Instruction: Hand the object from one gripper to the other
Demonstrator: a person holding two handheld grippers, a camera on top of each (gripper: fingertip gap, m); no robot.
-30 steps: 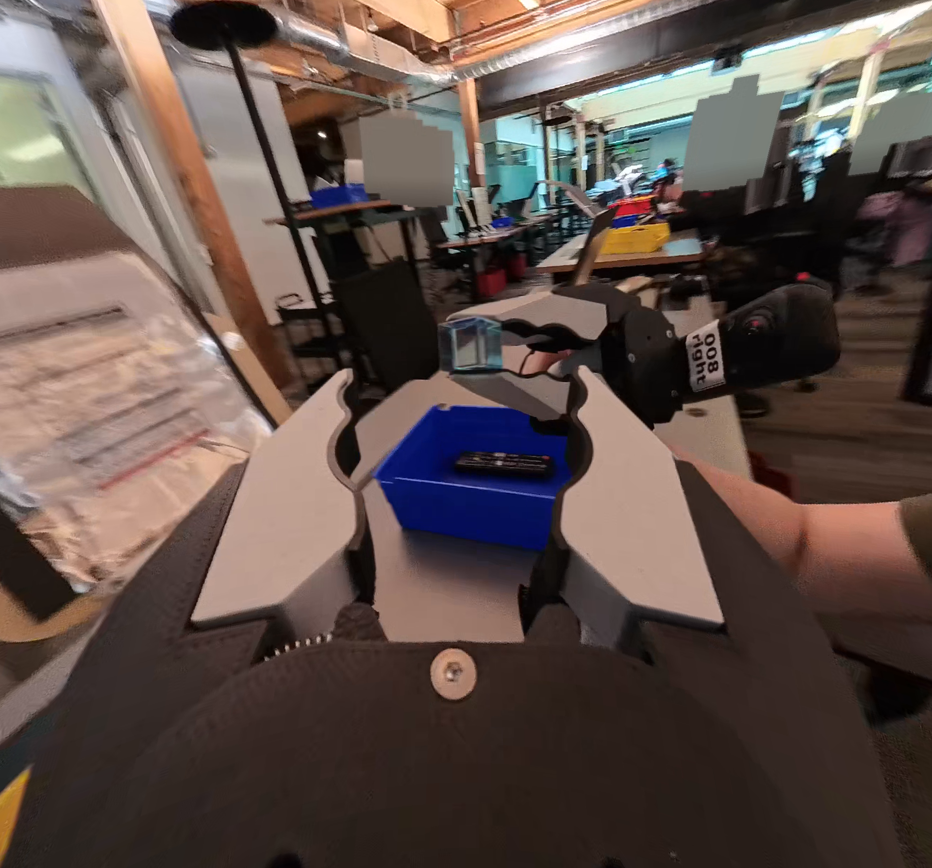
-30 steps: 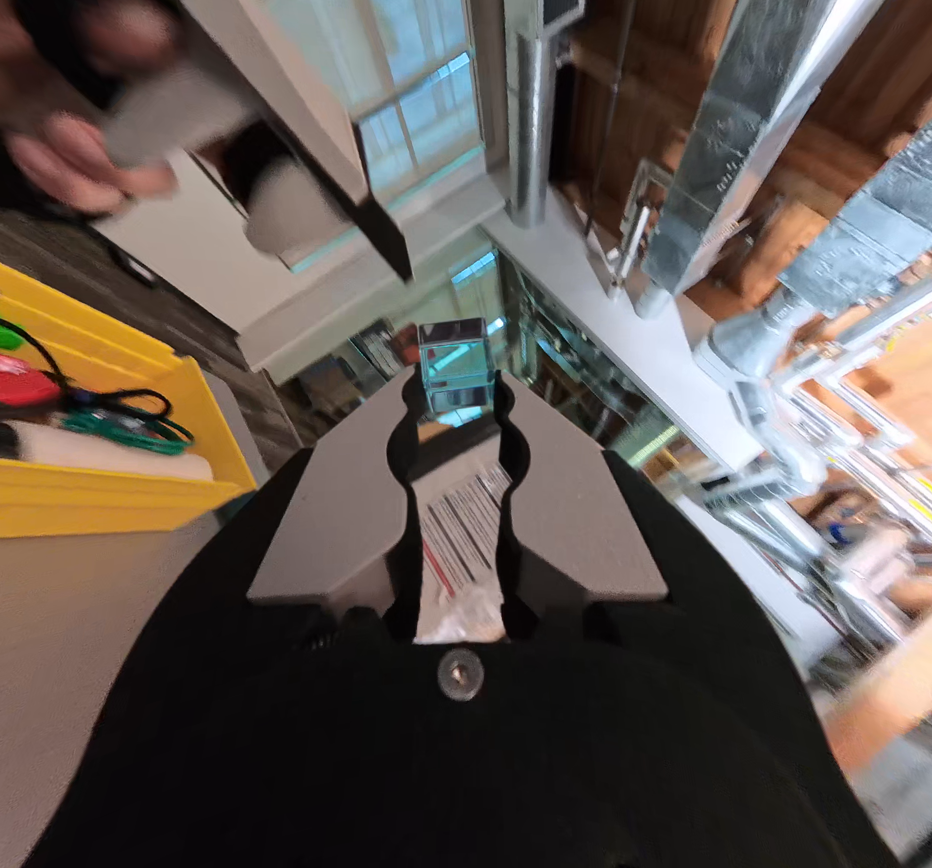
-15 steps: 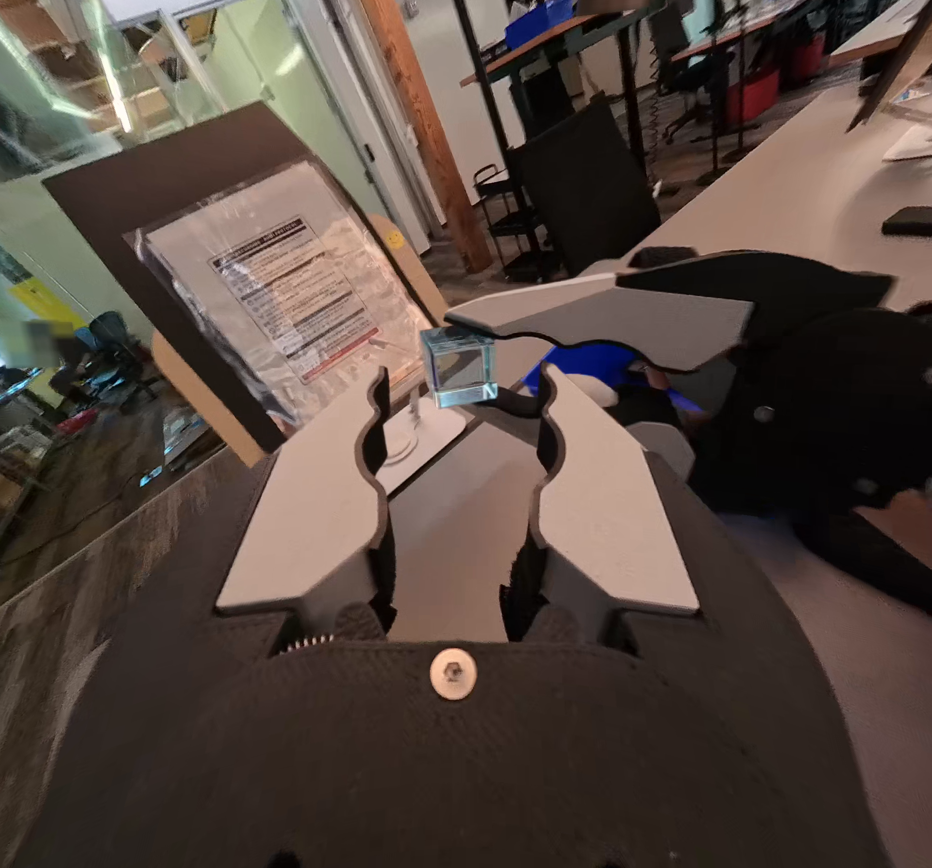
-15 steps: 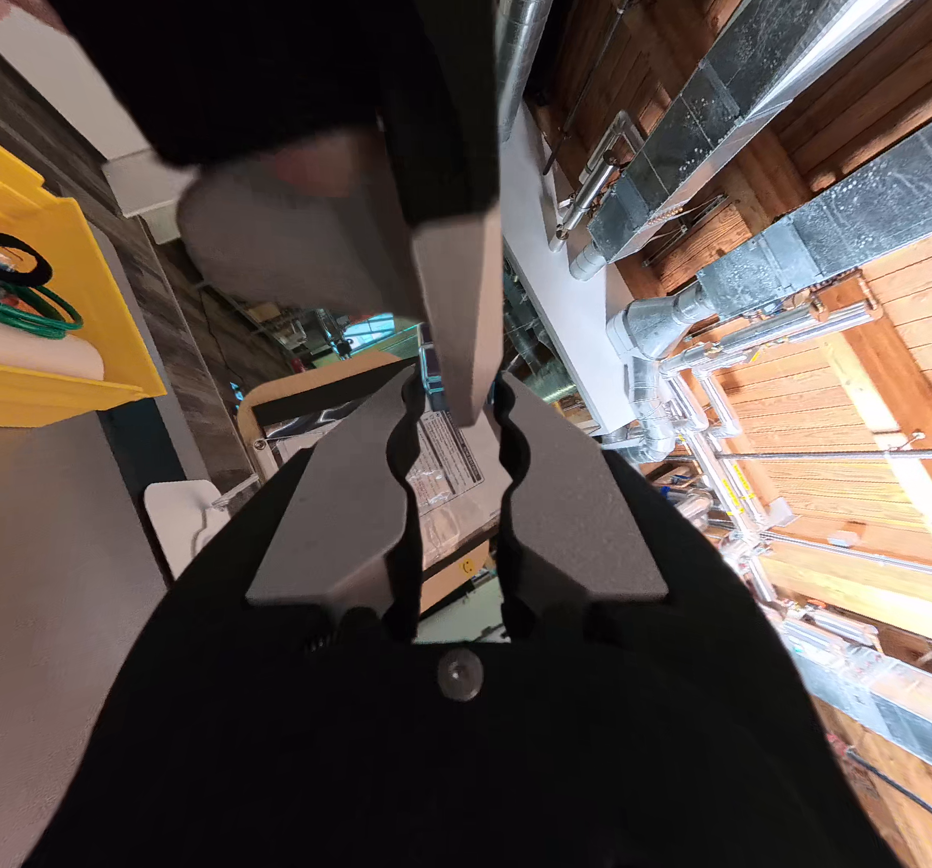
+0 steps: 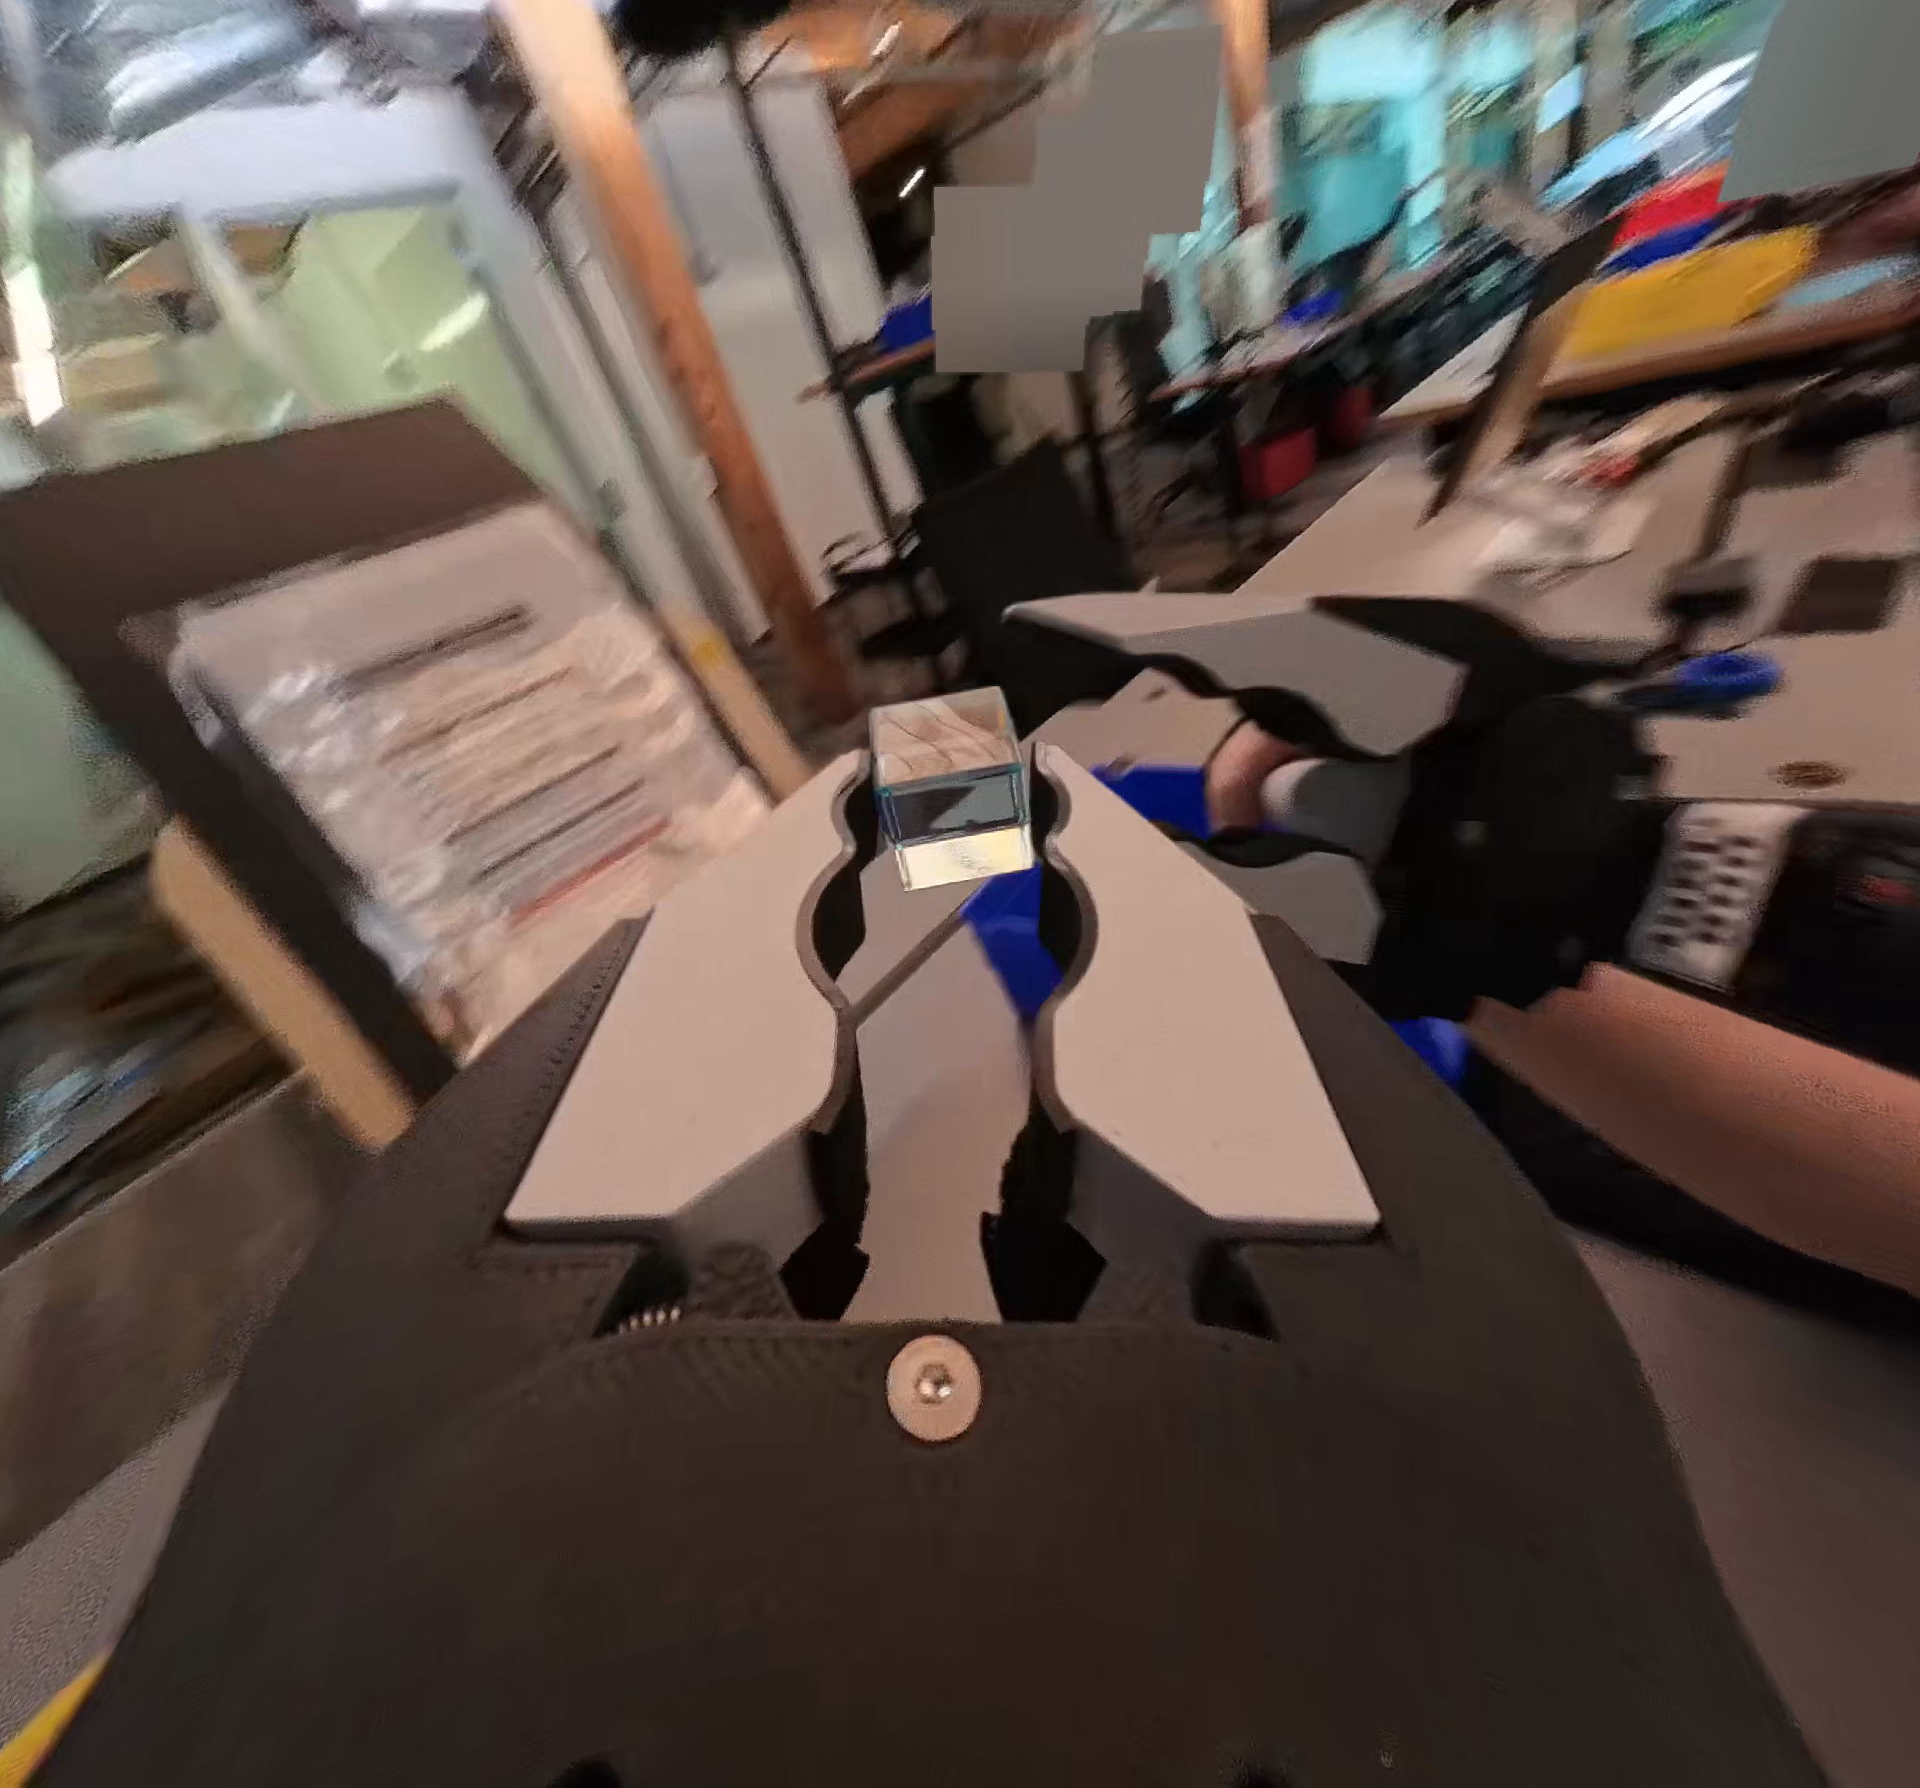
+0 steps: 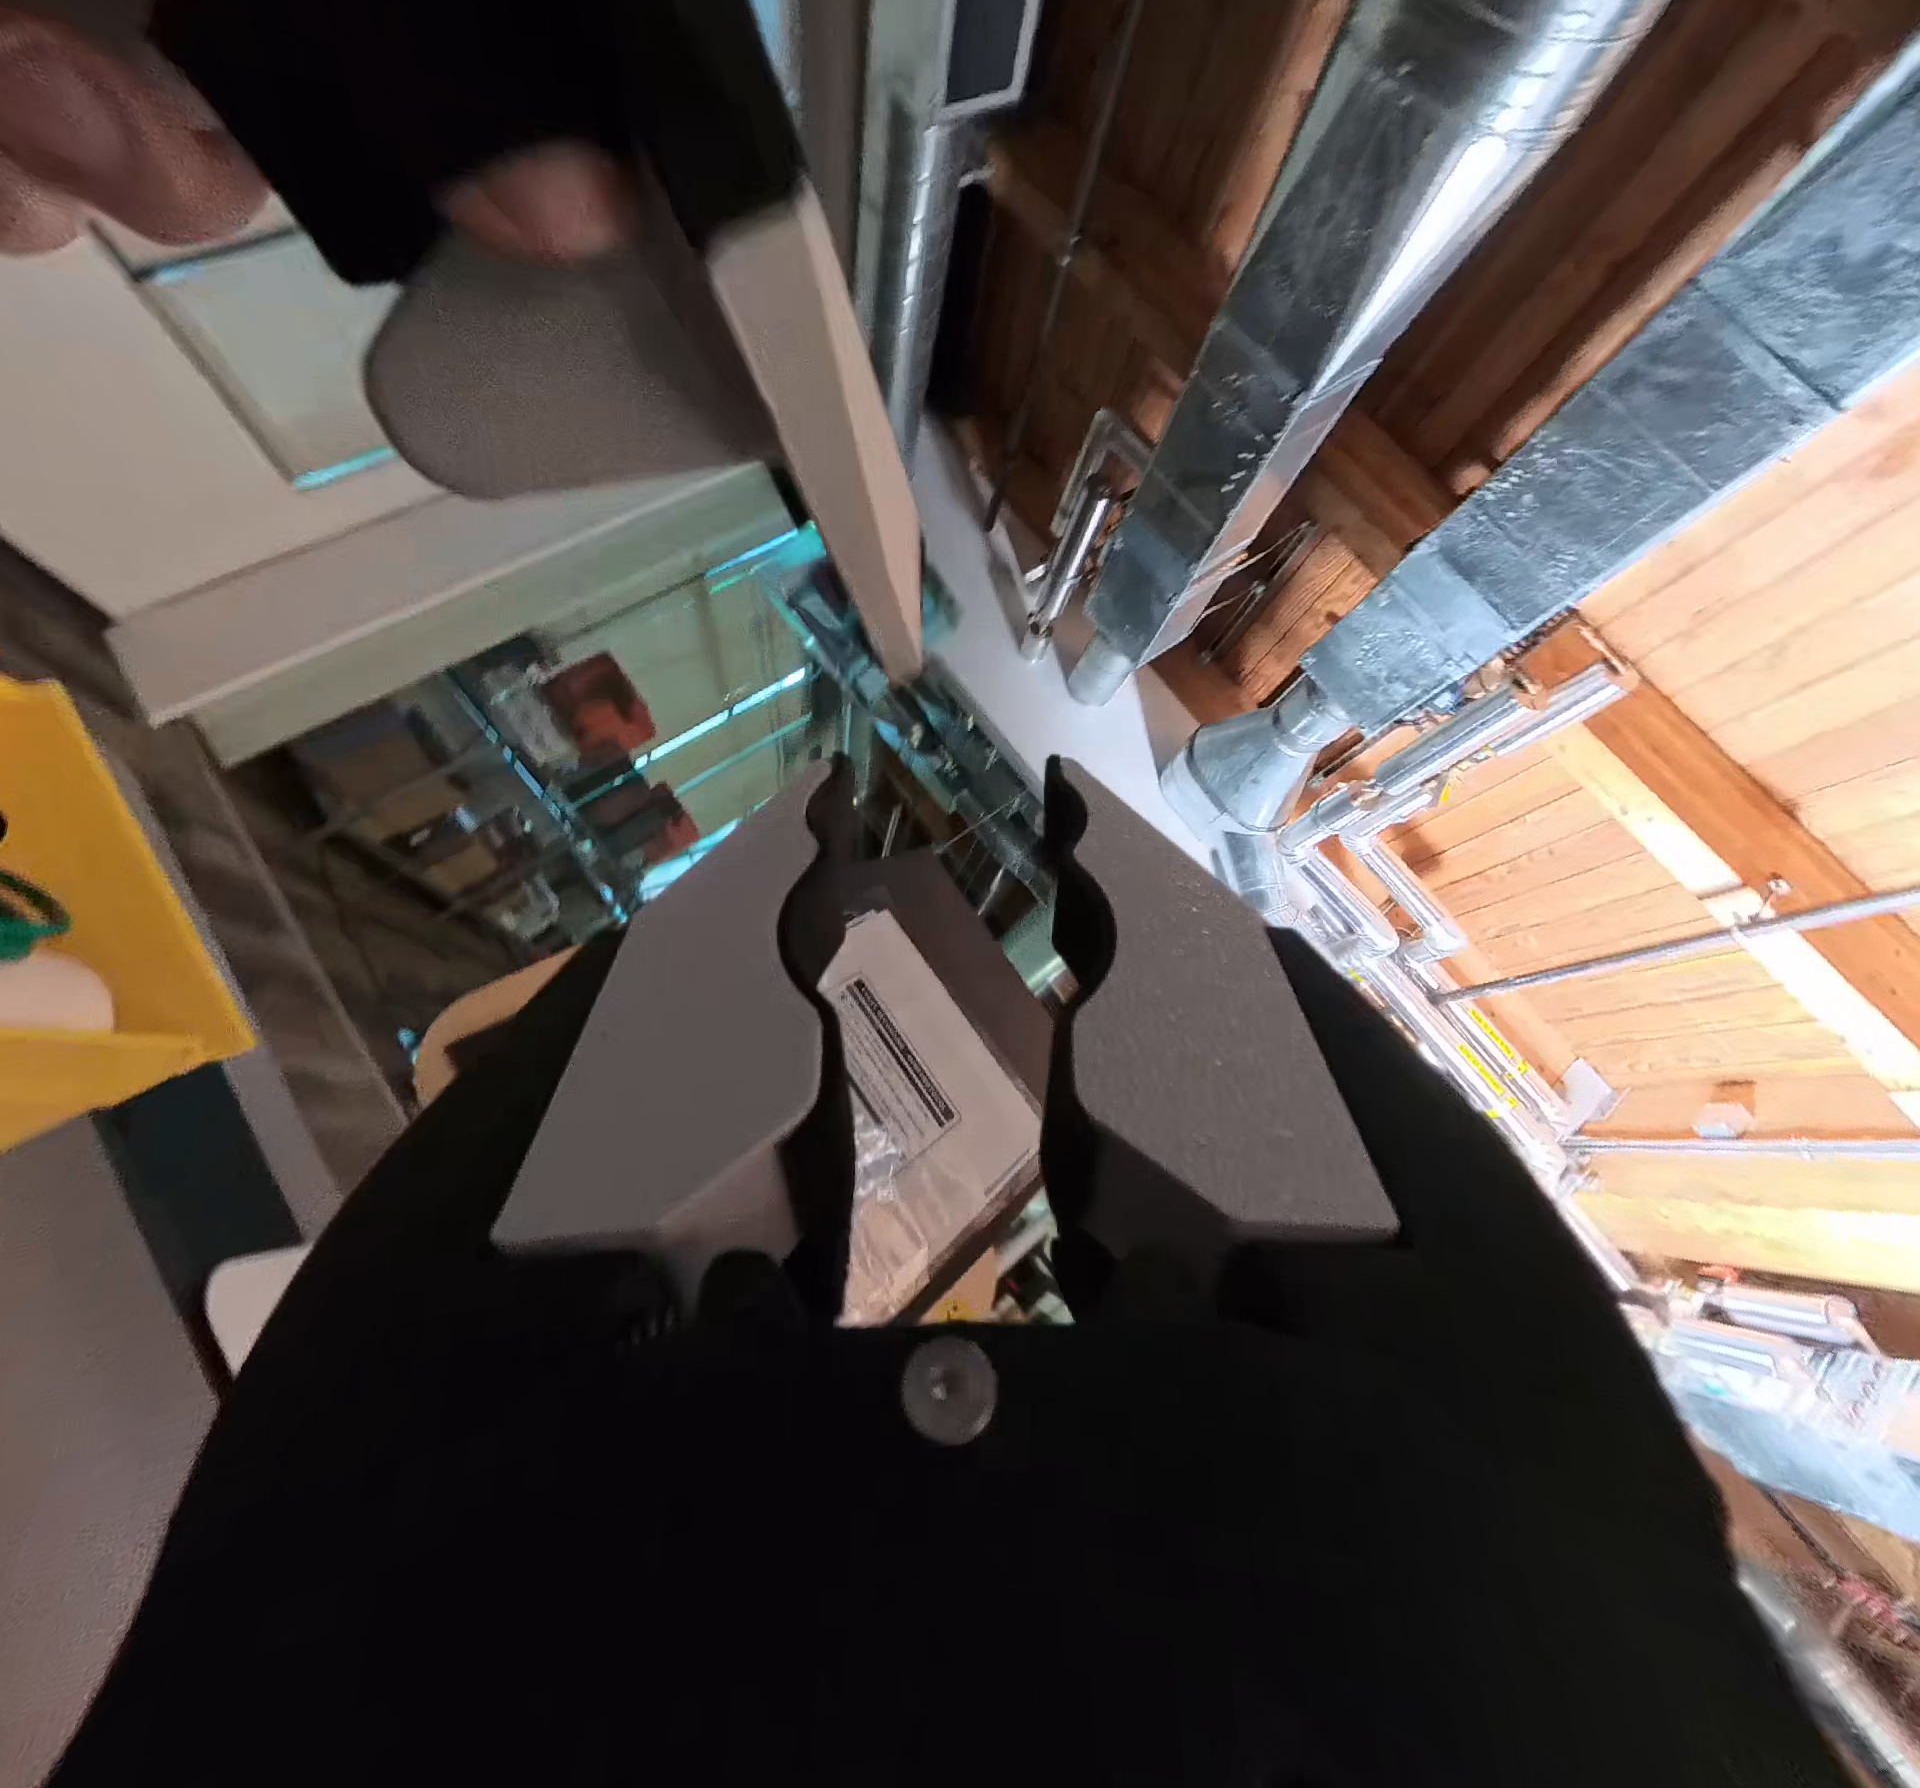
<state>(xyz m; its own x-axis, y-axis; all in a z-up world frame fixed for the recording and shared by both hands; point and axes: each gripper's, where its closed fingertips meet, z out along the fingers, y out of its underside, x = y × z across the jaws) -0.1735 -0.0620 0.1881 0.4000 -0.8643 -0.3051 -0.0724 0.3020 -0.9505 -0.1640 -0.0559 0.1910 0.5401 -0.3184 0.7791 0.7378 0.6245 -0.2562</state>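
The clear cube (image 5: 954, 788) sits pinched at the very tips of the left gripper (image 5: 954, 793), jaws closed in on its two side faces w/ the top half poking up above the tips — prob. held that far out so the other tool had room to let go w/o the fingers clashing. The right gripper (image 5: 1226, 699) is just beside it on the right, turned sideways to the left one, which looks like a crosswise grip so each pair takes a different set of cube faces. In the right wrist view the right gripper's (image 6: 943, 782) own jaws stand partly apart w/ nothing between them, only the glass wall and ceiling ducts beyond; the left gripper (image 6: 883, 595) shows there as a pale finger edge coming down from the top left, close to the tips but not touching. Vs. half a sec ago: the cube was in the right gripper's tips w/ the left jaws wide open round it; now the left has shut on it and the right has released and backed off a little — so the handover itself looks done. A blue bin (image 5: 1153, 793) is partly visible below, behind the fingers.
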